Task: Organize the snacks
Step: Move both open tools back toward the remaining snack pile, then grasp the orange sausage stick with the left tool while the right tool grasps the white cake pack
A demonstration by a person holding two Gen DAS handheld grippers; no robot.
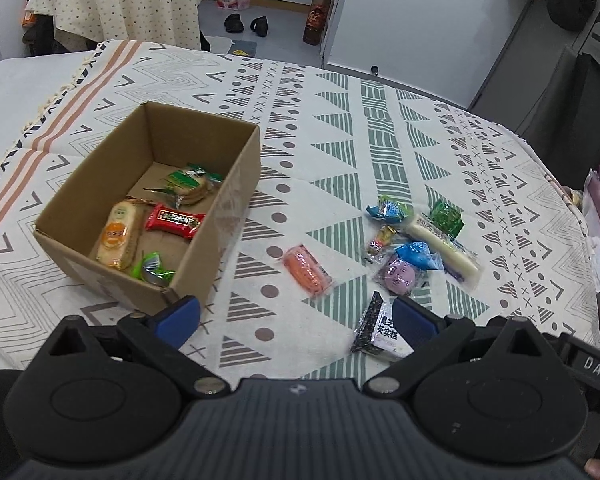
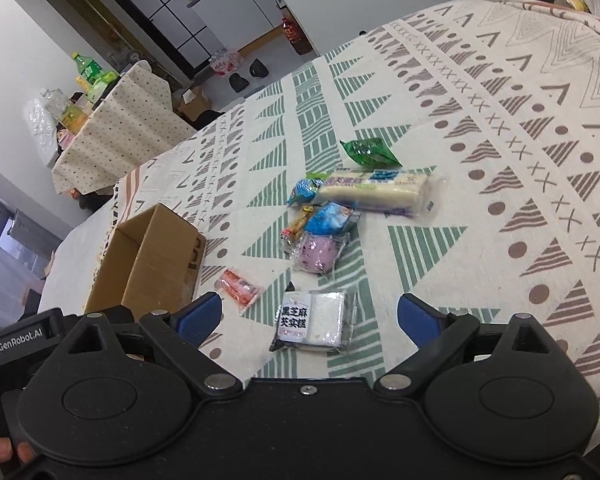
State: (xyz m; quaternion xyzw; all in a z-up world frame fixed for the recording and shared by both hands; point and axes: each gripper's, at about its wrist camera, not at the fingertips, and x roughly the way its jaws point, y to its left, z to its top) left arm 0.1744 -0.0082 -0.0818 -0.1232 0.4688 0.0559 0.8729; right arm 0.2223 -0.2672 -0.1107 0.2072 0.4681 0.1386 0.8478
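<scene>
Snacks (image 1: 416,248) overlapping, black packet (image 1: 380,332) behind claw (image 1: 296,316)

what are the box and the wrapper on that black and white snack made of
Box: looks like brown corrugated cardboard, matte, with raw cut edges and folded corners. Black-and-white snack wrapper: seemingly thin glossy plastic film, partly clear, showing glare, wrinkles and crimped ends.

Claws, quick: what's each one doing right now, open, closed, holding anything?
Left claw: open, holding nothing.
Right claw: open, holding nothing, black-and-white snack packet lying between its fingers.
</scene>
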